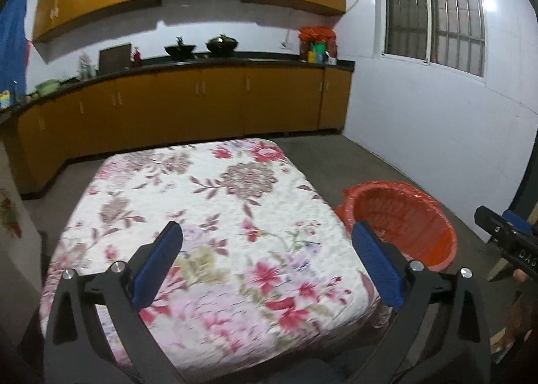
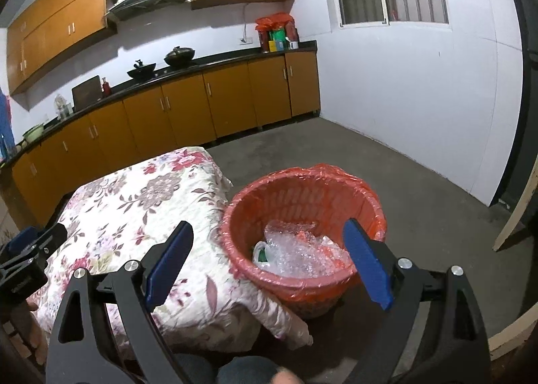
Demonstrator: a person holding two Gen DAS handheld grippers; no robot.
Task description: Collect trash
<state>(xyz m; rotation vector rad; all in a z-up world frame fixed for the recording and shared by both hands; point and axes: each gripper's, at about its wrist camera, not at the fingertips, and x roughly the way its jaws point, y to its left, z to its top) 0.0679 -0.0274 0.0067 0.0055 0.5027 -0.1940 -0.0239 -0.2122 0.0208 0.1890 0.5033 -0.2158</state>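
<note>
**Both tools empty above the basket: the drop looks done**

The trash sits in the red basket [image 2: 302, 242], which stands on the floor against the near right corner of the cloth-covered desk [image 1: 208, 216]. Inside the basket, low against its near wall, lies crumpled clear plastic wrap [image 2: 299, 254] with a small white and green scrap [image 2: 262, 254] at its left edge. A red liner bag [image 2: 336, 172] is folded over the basket's rim.

The right tool [image 2: 265, 266] hangs just above the basket's near rim, jaws spread wide with nothing between them. The left tool [image 1: 265, 266] hovers over the desk, to the left of the basket, likewise wide apart and empty.

By my reading, the depositing step is over. No loose trash shows on the flowered cloth, so the task seems close to finished; the next move would call for scanning the desk and the floor around the basket for leftovers.

The basket stands upright, its mouth facing straight up and its axis vertical. The wrap is a shapeless wad; I cannot tell any long axis or direction for it.
</note>
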